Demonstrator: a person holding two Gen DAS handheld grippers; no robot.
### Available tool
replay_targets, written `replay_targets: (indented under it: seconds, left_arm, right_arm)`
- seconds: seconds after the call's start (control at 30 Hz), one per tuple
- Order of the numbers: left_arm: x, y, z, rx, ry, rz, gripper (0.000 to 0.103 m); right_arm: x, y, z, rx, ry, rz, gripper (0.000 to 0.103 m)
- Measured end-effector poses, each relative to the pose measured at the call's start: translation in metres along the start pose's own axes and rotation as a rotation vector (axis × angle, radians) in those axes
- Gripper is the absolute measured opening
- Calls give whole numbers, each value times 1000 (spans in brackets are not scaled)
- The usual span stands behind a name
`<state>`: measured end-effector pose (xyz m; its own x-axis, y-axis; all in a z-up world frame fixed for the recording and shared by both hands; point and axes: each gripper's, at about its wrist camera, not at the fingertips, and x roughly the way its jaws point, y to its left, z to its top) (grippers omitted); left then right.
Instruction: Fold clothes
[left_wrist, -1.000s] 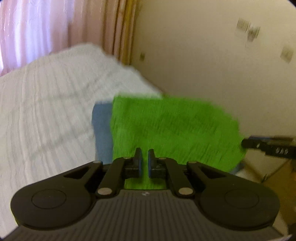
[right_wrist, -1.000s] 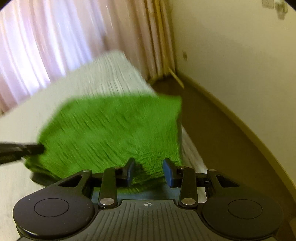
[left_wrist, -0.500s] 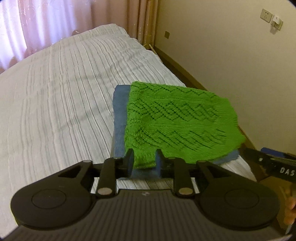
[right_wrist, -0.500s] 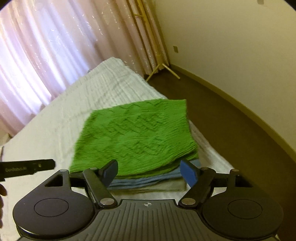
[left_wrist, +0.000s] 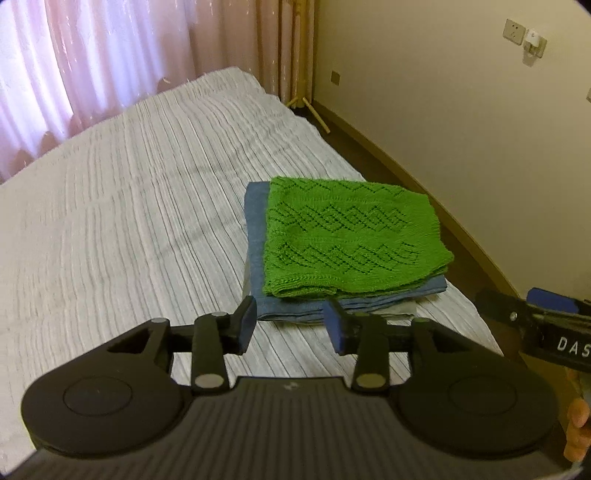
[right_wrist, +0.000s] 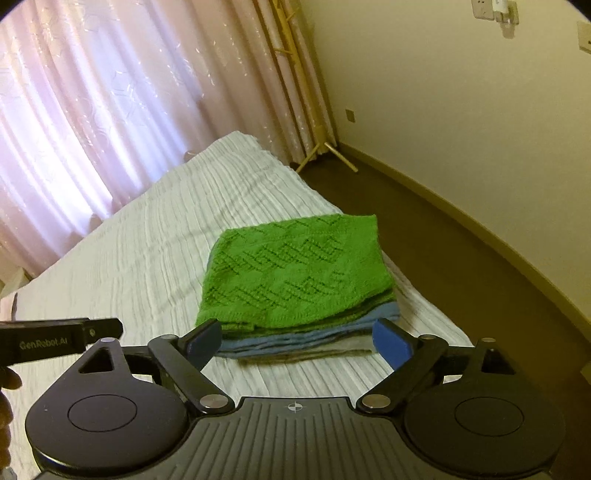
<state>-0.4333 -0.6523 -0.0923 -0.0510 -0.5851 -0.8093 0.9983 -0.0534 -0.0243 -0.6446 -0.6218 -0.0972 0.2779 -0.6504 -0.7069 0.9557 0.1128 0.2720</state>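
A folded green knit sweater (left_wrist: 351, 236) lies on top of a stack of folded clothes, above a blue garment (left_wrist: 258, 236) and a paler layer (right_wrist: 332, 350) at the base. The stack rests on the bed (left_wrist: 129, 221), near the bed edge that faces the wall (left_wrist: 461, 92). The left claw (left_wrist: 291, 325) hovers just before the near edge of the stack, jaws apart and holding nothing. The right claw (right_wrist: 297, 341) hovers before the same edge, jaws spread wider, also empty; neither touches the cloth.

The green knit sweater appears soft, light and loosely woven, with an openwork zigzag pattern. It will likely sag and stretch where lifted, and claw tips may snag in its holes. A hold at two corners of a folded edge, taking all layers together, should keep the fold intact. The stack itself looks liable to slide if pushed sideways.

The lower layers show only as thin edges, so their number and kind cannot be told. The far side of the stack is hidden behind the knit. Each claw body is cut off at the frame bottom. A pink curtain (right_wrist: 92, 110) hangs beyond the far end of the bed.
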Motion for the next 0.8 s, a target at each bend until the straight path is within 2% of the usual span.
replay_targets:
  seconds: [0.37, 0.43, 0.5, 0.8]
  left_arm:
    - [-62, 5, -30, 15, -42, -5, 40]
    - [-71, 6, -36, 17, -50, -7, 41]
    - [-78, 6, -39, 19, -57, -8, 41]
    - [-104, 5, -58, 20, -74, -4, 42]
  right_arm:
    - [-46, 20, -29, -14, -1, -15, 92]
    - [-53, 23, -32, -14, -2, -19, 95]
    - [-60, 25, -35, -14, -10, -22, 103]
    - [-78, 29, -46, -12, -14, -24, 103]
